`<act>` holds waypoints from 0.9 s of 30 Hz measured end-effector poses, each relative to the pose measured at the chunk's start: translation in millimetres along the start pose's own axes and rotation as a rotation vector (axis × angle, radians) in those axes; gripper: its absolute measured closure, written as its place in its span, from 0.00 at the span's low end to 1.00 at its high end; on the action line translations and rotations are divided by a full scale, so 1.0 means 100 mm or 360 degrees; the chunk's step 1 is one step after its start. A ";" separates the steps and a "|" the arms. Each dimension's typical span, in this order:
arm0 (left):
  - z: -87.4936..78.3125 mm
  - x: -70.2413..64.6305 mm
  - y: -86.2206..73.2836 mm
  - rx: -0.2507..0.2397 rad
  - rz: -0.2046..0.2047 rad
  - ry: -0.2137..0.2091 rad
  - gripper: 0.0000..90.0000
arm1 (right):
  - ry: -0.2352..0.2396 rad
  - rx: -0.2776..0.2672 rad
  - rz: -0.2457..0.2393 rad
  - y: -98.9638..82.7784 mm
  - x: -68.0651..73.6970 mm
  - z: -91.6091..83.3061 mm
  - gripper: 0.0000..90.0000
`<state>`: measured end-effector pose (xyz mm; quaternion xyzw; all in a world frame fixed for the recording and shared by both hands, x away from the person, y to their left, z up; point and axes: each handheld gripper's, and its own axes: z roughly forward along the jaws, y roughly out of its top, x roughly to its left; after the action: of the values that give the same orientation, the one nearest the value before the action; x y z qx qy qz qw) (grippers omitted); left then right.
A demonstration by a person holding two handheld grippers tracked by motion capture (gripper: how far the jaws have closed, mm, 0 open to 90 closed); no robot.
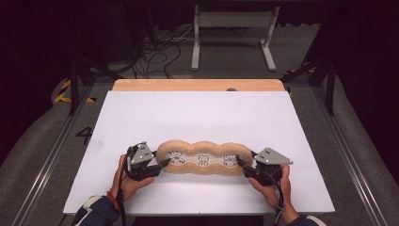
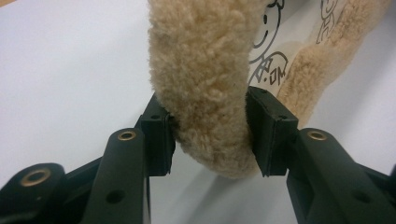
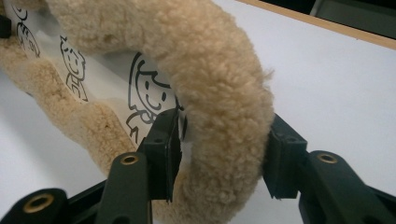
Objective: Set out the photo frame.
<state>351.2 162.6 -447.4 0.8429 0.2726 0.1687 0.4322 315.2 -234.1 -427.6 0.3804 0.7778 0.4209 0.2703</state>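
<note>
While both grippers clamp its ends, the plush mat (image 1: 203,158) lies stretched between them on the white board (image 1: 197,117), with the left gripper (image 1: 162,163) at its left tip and the right gripper (image 1: 240,163) at its right tip. The mat acts as a shallow tray: a fleecy tan rim (image 1: 204,145) runs around a pale floor (image 1: 203,160) printed with three small cartoon figures, and nothing else lies on that floor.

From the high view come the whole outline of the mat, a three-lobed oval, the person's hands (image 1: 134,181) behind each gripper, and the wooden edge (image 1: 197,84) of the table beyond the board.

Up close, the left gripper view shows what the high view cannot: the rim (image 2: 205,84) sits between the two black pads (image 2: 161,135), both pressing into the fleece, so this gripper pinches the rim at a middling spread. Past the right-hand pad a printed figure (image 2: 266,70) is partly visible on the floor.

Likewise, the right gripper view shows the rim (image 3: 219,107) squeezed between its pads (image 3: 163,144), the fleece bulging over the right-hand one. To the left of the jaws two printed figures (image 3: 149,93) show in clear line work, and the far rim runs off below them.
</note>
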 end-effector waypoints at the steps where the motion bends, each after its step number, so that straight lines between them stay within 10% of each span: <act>1: 0.00 0.00 0.00 0.0002 0.0005 0.0001 0.61 | 0.0000 0.0001 0.0000 0.00 0.00 0.00 0.57; 9: -0.01 -0.06 0.00 0.0063 0.0131 -0.0039 0.32 | 0.0025 0.0047 -0.0015 -0.01 -0.01 0.01 0.34; 14: -0.02 -0.07 0.00 0.0054 0.0102 -0.0024 0.15 | 0.0037 0.0060 -0.0022 -0.02 -0.02 0.00 0.24; 27: -0.11 -0.05 0.00 0.0008 0.0115 -0.0032 0.04 | 0.0031 0.0056 -0.0069 -0.02 -0.06 -0.07 0.12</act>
<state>341.8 166.7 -441.0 0.8549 0.2382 0.1751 0.4263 312.5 -243.1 -424.9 0.3642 0.7958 0.4048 0.2650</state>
